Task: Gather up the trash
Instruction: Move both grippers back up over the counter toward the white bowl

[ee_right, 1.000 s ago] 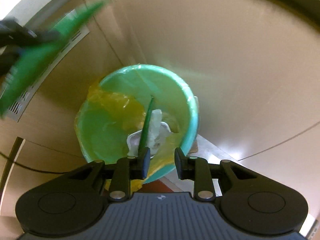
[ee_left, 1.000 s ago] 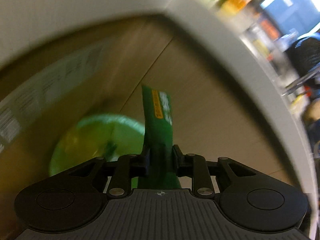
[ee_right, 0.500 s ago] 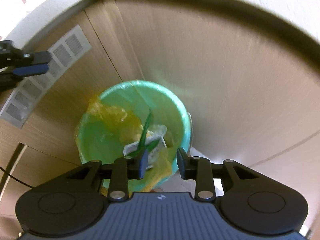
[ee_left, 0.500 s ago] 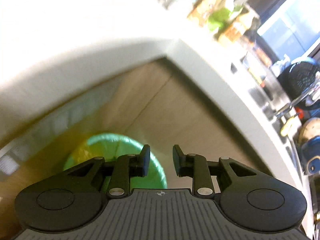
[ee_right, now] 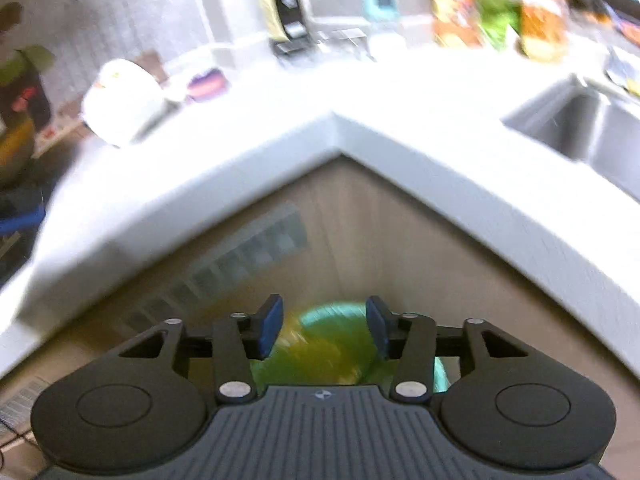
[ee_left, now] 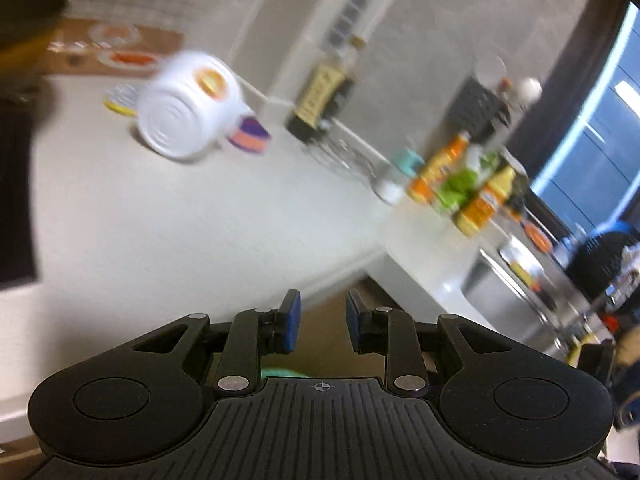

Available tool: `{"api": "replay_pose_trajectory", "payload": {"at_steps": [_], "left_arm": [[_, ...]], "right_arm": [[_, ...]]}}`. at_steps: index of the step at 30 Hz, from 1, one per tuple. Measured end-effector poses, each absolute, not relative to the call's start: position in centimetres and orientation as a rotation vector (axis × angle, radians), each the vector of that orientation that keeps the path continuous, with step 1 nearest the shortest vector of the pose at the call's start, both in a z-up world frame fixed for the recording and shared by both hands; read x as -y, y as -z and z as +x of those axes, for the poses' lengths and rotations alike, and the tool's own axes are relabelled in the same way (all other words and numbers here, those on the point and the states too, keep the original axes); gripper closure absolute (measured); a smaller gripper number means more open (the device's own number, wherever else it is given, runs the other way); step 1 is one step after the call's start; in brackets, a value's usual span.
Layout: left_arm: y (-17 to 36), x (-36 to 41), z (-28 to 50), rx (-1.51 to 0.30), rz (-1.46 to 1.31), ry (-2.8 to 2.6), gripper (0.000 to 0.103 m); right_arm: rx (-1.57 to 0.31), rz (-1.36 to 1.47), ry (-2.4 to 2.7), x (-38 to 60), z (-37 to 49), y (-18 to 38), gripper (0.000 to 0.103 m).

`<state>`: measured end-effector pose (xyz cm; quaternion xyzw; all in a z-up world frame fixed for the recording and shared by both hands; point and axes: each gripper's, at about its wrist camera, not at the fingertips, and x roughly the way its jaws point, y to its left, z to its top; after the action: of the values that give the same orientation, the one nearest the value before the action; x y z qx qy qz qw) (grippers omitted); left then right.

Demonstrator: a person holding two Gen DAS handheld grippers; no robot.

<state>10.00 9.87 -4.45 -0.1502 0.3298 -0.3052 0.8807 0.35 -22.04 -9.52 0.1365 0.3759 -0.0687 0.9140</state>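
Observation:
A white tipped-over cup (ee_left: pixel 188 104) lies on the white counter (ee_left: pixel 168 232), with a small purple and orange item (ee_left: pixel 250 138) beside it. My left gripper (ee_left: pixel 319 322) is open and empty, above the counter's front edge. My right gripper (ee_right: pixel 324 326) is open and empty, above the green trash bin (ee_right: pixel 332 344) with a yellow liner on the floor in the corner. The cup shows in the right wrist view (ee_right: pixel 120 102) at the far left of the counter. A sliver of the bin shows in the left wrist view (ee_left: pixel 280 372).
Bottles (ee_left: pixel 468 184) and a dark packet (ee_left: pixel 320 100) stand along the back of the counter. A steel sink (ee_right: pixel 592 132) is on the right. Wooden cabinet fronts (ee_right: pixel 380 248) meet in a corner below the counter. The frames are blurred.
My left gripper let go of the green wrapper and both grippers rose from the bin to counter height. The right jaws opened wider.

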Motion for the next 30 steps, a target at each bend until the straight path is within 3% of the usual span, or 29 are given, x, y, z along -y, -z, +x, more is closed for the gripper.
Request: {"api": "replay_pose_trajectory", "payload": {"at_steps": [11, 15, 22, 26, 30], "left_arm": [[3.0, -13.2, 12.3, -0.667, -0.368, 0.491, 0.075], [3.2, -13.4, 15.2, -0.659, -0.347, 0.441, 0.075], [4.9, -15.6, 21.7, -0.692, -0.419, 0.415, 0.075], [5.0, -17.3, 24.7, -0.692, -0.431, 0.415, 0.075], [5.2, -18.4, 26.6, -0.727, -0.433, 0.445, 0.075]], "right_arm": [[-0.697, 0.126, 0.01, 16.4, 10.1, 5.0, 0.054], [-0.69, 0.039, 0.005, 13.9, 13.5, 3.4, 0.043], [-0.79, 0.085, -0.002, 12.0, 21.4, 2.9, 0.041], [-0.75, 0.083, 0.031, 10.6, 25.3, 2.0, 0.025], [-0.728, 0.106, 0.03, 9.8, 28.4, 1.0, 0.024]]}}
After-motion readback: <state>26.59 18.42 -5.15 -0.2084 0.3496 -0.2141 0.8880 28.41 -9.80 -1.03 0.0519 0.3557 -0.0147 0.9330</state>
